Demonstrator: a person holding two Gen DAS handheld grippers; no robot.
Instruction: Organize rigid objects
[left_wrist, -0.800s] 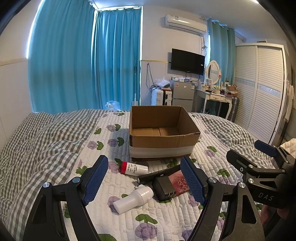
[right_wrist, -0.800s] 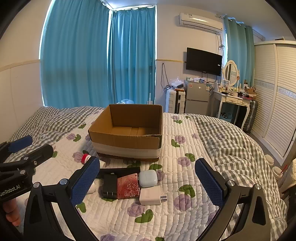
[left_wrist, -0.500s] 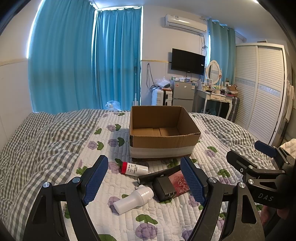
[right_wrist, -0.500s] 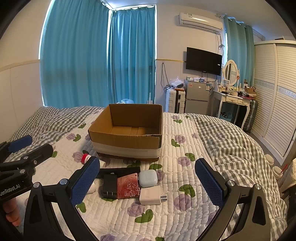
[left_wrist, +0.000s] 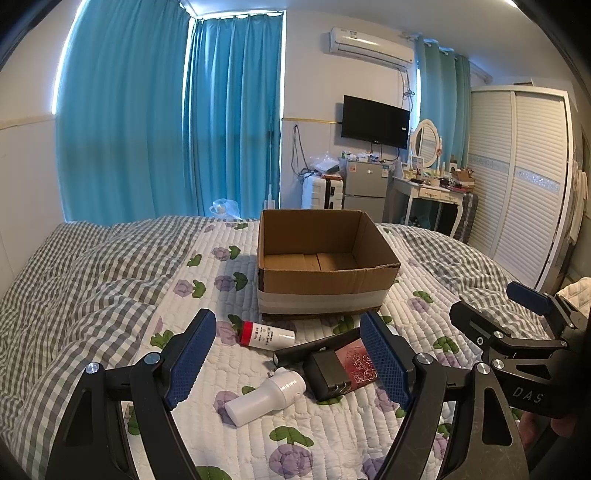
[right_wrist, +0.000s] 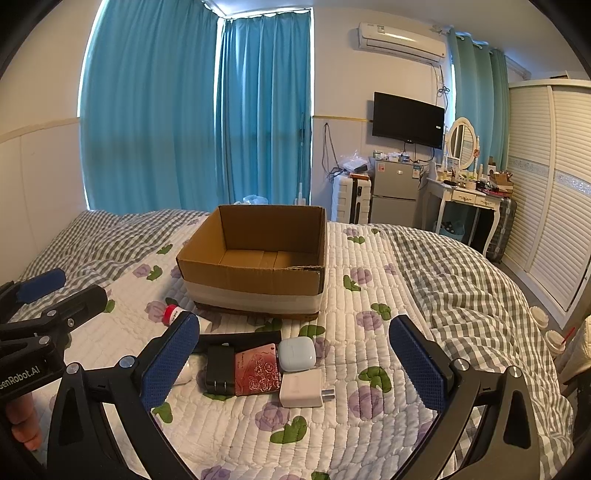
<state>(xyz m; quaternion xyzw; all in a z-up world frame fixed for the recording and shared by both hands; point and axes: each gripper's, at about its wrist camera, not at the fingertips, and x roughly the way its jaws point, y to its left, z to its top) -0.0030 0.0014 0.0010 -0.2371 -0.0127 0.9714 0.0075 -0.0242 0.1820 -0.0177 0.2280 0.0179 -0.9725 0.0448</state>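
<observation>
Nothing has changed over the last second: both grippers hang where they were, and every item on the bed (left_wrist: 369, 435) lies as it did. I take that to mean the sorting has not started. The box (left_wrist: 325, 275) holds nothing that can be seen, and no item has been picked.

The left gripper (left_wrist: 288, 360) has its jaws spread wide and released, with nothing between them. The right gripper (right_wrist: 293, 363) is the same, wide open and empty.

The items lie in a cluster just in front of the box:
- A red-capped tube (left_wrist: 266, 335) lies nearest the box.
- A white bottle (left_wrist: 266, 398) lies on its side.
- A long black bar (right_wrist: 240, 338) lies beside them.
- A black plug (right_wrist: 220, 369) touches a red card (right_wrist: 258, 369).
- A pale blue case (right_wrist: 296, 354) and a white charger (right_wrist: 302, 388) show only from the right wrist.

From the left wrist, its right finger hides the case and the charger and cuts off the card. From the right wrist, its left finger covers most of the bottle and part of the tube. The bar may be a remote or a case; its face is too dark to tell. The box floor nearest the cameras sits behind its front wall.
</observation>
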